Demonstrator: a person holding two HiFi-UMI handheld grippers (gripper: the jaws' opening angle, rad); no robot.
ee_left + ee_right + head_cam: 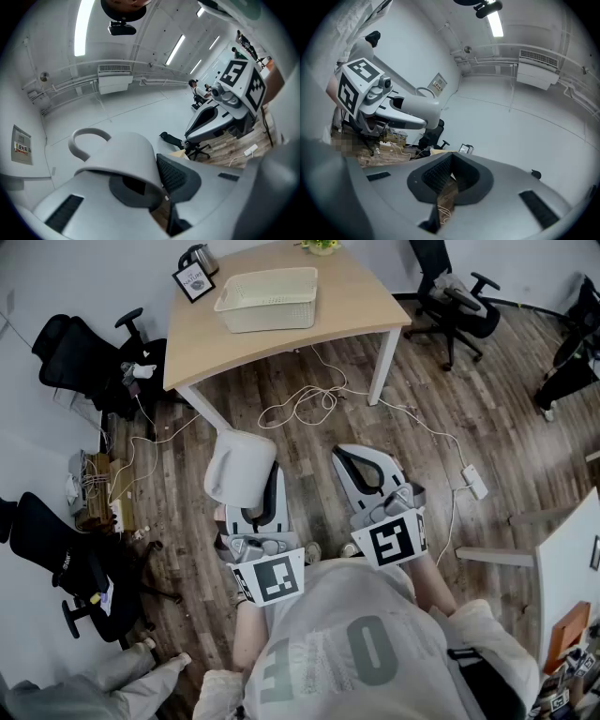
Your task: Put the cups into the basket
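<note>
Showing task partway: L tool (157, 190) clenched on a white cup (239, 465) above the floor, well apart from the tabletop (347, 296); R tool (449, 176) closed w/ nothing in it; basket (267, 317) shows no cup inside, so carry & drop-in are left.

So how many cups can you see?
1: the white cup, held in the left gripper. More might be hiding inside the basket on the table.

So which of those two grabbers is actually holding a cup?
The left gripper: a white cup sits clamped between its fingers. The right gripper has its fingers closed on nothing.
</note>
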